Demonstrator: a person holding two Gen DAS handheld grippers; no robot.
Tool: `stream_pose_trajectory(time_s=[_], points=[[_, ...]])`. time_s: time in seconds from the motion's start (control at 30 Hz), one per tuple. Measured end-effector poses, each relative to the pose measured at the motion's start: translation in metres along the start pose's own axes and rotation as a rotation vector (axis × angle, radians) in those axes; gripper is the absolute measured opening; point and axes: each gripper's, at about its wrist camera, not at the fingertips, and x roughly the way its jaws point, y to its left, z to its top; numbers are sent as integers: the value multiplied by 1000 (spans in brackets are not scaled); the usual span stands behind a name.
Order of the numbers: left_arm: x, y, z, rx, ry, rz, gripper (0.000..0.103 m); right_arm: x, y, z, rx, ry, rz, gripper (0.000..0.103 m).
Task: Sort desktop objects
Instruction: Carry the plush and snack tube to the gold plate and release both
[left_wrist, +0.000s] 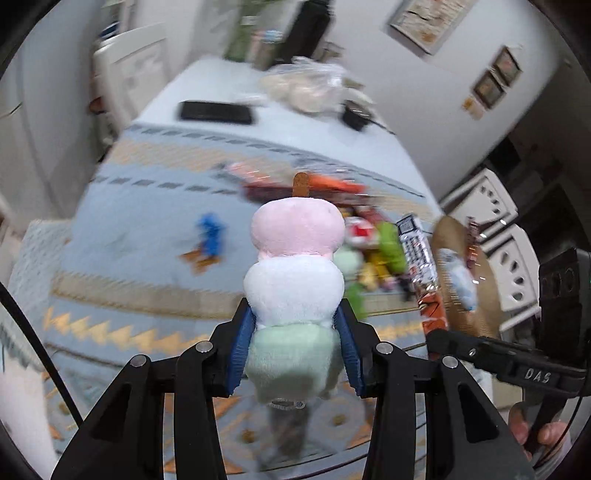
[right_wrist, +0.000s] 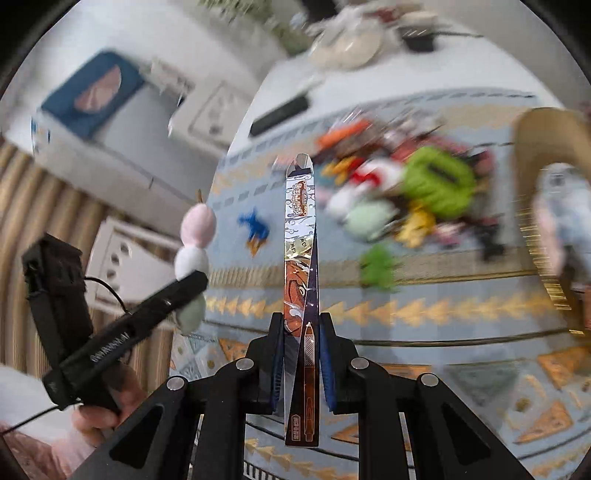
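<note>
Left gripper (left_wrist: 295, 350) clamps plush dumpling skewer (left_wrist: 295, 273) low on green ball; pink and white balls stand free above, may flop or slide out.

Right gripper (right_wrist: 302, 354) pinches thin foil pen packet (right_wrist: 301, 258) by bottom end; long upper part unsupported, could bend or slip.

Both held above patterned cloth (left_wrist: 140, 236), grippers near each other, collision risk.

Beyond: blue toy (left_wrist: 210, 236) alone, open cloth around it. Toy pile (right_wrist: 399, 199) crowded. Gold basket (right_wrist: 539, 184) at right table edge.

toy pile (right_wrist: 399, 199) — motion-blurred, items indistinct, basket (right_wrist: 546, 221) cut off
</note>
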Motion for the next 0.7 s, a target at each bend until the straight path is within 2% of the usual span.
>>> stream_pose_trajectory(time_s=[0.2,0.4,0.57,0.7], points=[[23,-78,16,104,20,-94,41,-94,-65,13,119,-162,-57,17],[50,-149,24,189,37,-151,41,-163,-138,17,247,-292,-150,17],[76,-199,28,241,62,-179,41,-183,-182,23,301,-301,-210,17],[102,-224,33,239,83,-196,42,-179,-198,33,297,-285,-232,17]])
